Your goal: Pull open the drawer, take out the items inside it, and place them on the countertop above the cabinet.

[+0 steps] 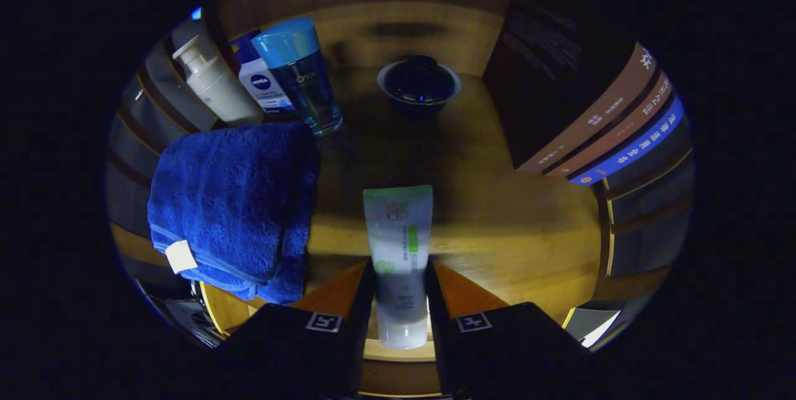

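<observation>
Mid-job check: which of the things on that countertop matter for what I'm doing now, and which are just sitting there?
In the job:
- tongs, shut on the tube
- tube, held between the fingers above the countertop
- countertop, where it goes

Just lying about:
- blue towel, beside the tube
- pump bottle, white bottle and blue-capped bottle, behind the towel
- dark lidded bowl, beyond the tube

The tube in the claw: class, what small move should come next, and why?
Probably lower the tube onto the bare countertop just ahead and open the claw. Its fingers grip the tube above the wood, right of the blue towel.
</observation>
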The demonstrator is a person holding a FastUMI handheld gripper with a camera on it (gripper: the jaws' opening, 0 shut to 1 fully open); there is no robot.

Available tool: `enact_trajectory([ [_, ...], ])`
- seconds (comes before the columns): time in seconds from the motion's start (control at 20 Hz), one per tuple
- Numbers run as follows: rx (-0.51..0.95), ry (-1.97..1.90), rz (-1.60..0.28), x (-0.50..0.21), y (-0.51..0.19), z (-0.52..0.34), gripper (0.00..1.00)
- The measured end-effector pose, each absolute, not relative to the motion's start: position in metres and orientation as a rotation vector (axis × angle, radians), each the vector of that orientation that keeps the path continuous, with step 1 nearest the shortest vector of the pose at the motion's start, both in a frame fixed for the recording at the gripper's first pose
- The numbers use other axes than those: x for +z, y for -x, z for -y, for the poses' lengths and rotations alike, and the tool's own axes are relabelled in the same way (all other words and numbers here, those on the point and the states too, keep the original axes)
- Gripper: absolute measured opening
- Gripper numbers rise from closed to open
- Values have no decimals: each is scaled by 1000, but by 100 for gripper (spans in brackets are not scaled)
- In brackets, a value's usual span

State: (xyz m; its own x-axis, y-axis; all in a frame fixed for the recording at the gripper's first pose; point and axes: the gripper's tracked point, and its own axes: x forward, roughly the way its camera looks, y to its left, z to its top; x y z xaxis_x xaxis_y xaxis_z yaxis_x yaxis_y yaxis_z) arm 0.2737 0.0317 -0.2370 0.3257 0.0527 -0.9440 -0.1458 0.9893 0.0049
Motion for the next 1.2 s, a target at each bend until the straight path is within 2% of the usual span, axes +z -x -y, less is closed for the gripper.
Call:
enact_trajectory([
  [0.25, 129, 79, -1185, -220, -265, -34, 100],
  [0.5, 124, 75, -1027, -177, -258, -46, 100],
  [0.75, 87, 24, -779, -118, -233, -57, 100],
  [1.2, 10, 38, -432, -62, -139, -30, 100],
])
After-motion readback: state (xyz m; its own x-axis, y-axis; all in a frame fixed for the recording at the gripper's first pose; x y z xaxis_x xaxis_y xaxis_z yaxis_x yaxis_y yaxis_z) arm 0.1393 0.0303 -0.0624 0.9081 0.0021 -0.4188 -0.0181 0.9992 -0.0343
